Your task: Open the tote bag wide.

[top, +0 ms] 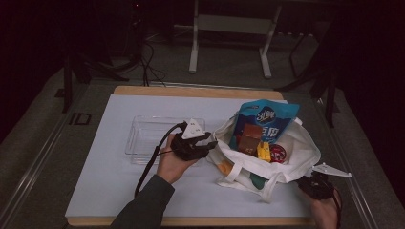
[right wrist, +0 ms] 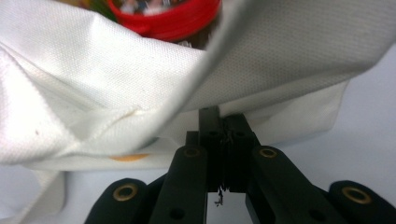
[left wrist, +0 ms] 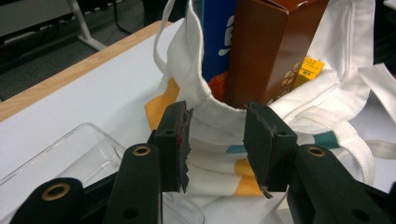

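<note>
White cloth bag (top: 291, 148): right tongs (right wrist: 223, 122) clamp its edge; left tongs (left wrist: 218, 140) gape just beside its rim, gripping nothing.

The left claw (top: 208, 143), carried by a sleeved forearm reaching forward and rightward, stands with jaws parted, while the right claw (top: 305, 181), in a hand at the lower right, is clamped tight.

tray (top: 143, 138) left of bag (top: 301, 148) — snacks (top: 265, 121) inside
</note>
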`<state>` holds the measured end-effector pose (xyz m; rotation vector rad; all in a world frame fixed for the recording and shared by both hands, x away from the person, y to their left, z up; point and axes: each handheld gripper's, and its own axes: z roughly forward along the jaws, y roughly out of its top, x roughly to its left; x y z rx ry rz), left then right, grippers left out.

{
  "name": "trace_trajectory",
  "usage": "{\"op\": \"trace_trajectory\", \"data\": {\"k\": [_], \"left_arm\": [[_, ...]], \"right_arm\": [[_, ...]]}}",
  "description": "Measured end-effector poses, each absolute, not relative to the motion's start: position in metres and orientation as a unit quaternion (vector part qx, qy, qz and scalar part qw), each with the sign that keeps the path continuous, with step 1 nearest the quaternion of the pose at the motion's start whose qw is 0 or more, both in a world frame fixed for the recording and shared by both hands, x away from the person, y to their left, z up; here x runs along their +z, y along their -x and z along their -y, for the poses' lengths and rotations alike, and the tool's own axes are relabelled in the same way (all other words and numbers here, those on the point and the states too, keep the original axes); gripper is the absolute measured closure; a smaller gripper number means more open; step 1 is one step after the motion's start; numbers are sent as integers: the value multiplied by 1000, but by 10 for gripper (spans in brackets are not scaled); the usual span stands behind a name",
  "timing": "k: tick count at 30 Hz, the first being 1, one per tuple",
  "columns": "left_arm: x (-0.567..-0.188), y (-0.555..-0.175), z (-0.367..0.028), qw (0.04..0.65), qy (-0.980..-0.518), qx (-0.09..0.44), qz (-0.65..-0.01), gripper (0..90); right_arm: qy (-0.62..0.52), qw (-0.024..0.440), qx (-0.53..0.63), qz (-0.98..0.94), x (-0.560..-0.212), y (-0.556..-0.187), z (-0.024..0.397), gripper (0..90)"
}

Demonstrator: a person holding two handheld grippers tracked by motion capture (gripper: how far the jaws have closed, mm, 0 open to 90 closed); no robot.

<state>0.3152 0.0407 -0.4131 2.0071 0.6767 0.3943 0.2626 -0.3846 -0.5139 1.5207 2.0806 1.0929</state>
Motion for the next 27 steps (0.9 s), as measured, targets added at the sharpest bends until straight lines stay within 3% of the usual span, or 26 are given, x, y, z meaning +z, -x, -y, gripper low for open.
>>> {"op": "trace_trajectory", "data": {"k": [22, 27], "left_arm": [[-401, -322, -34, 494, -806, 159, -285, 598], [-404, -332, -17, 465, -819, 176, -286, 649]], "right_arm": [[-538, 167, 363, -742, -521, -267, 381, 888], [-537, 167, 362, -743, -521, -267, 381, 888]]}}
